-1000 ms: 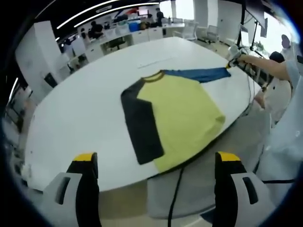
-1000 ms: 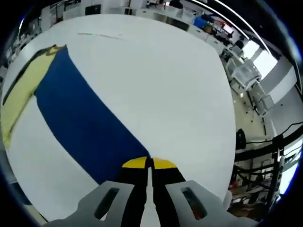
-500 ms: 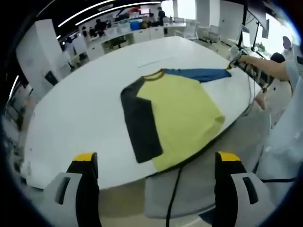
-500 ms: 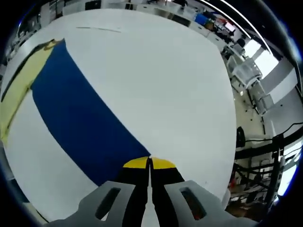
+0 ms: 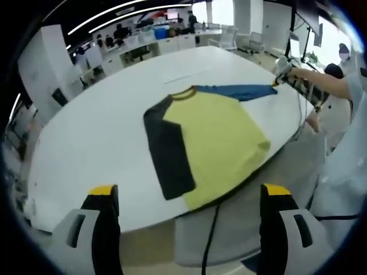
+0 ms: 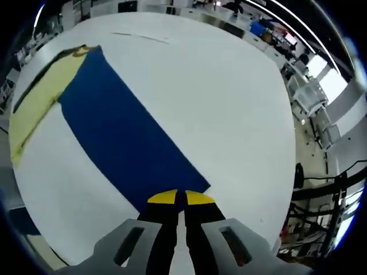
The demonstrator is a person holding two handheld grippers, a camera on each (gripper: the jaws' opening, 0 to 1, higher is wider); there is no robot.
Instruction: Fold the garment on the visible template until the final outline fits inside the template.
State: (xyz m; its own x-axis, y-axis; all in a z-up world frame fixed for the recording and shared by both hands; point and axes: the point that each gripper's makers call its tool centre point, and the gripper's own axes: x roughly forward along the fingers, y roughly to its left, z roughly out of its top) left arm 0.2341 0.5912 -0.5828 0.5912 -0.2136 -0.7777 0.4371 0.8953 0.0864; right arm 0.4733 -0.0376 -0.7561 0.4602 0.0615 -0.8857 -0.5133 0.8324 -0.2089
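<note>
Right fingers (image 6: pixel 184 197) pinched on blue sleeve (image 6: pixel 123 134) cuff; left fingers (image 5: pixel 103 197) wide apart, off table (image 5: pixel 97 132) edge.

A big open office is shown: rows of desks (image 5: pixel 143 48), chairs (image 5: pixel 232 37) and long ceiling lights (image 5: pixel 123 11) are seen behind the white counter (image 5: pixel 97 137).

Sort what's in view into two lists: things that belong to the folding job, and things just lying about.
Job:
yellow shirt
blue sleeve, pinched at its cuff by the right gripper
left gripper, open, off the table

Lying about:
white table
office chairs
</note>
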